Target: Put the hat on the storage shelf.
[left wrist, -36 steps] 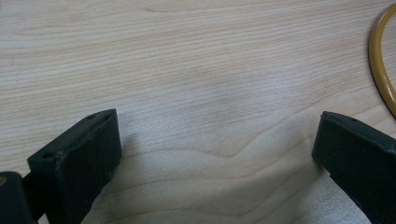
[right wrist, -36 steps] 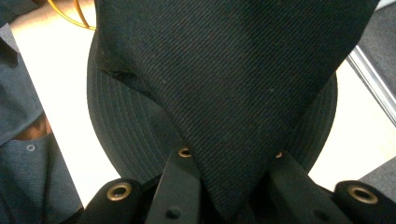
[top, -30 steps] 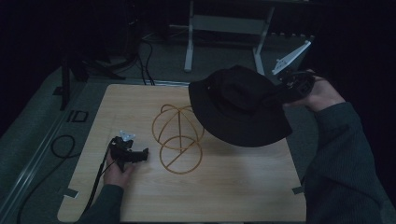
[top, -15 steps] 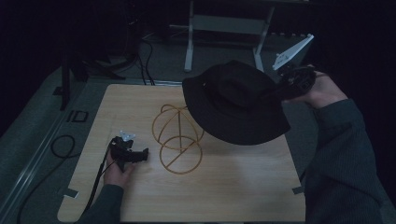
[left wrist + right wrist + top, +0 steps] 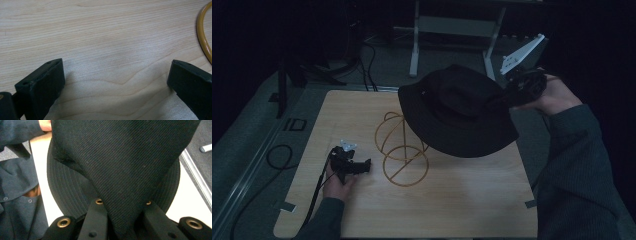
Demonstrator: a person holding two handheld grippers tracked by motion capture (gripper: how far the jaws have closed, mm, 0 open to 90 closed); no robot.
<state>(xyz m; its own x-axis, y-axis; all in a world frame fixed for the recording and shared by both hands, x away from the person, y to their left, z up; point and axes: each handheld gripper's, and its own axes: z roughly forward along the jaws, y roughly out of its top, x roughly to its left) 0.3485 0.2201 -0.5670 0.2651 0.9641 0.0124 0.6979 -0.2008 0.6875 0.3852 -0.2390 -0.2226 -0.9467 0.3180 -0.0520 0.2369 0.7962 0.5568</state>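
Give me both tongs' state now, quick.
Left tongs: open, holding nothing, low over the table.
Right tongs: closed on the black hat, held up in the air.

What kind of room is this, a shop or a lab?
Probably a dim recording lab, not a shop: a bare wooden table, loose cables on the floor and a metal stand frame behind it.
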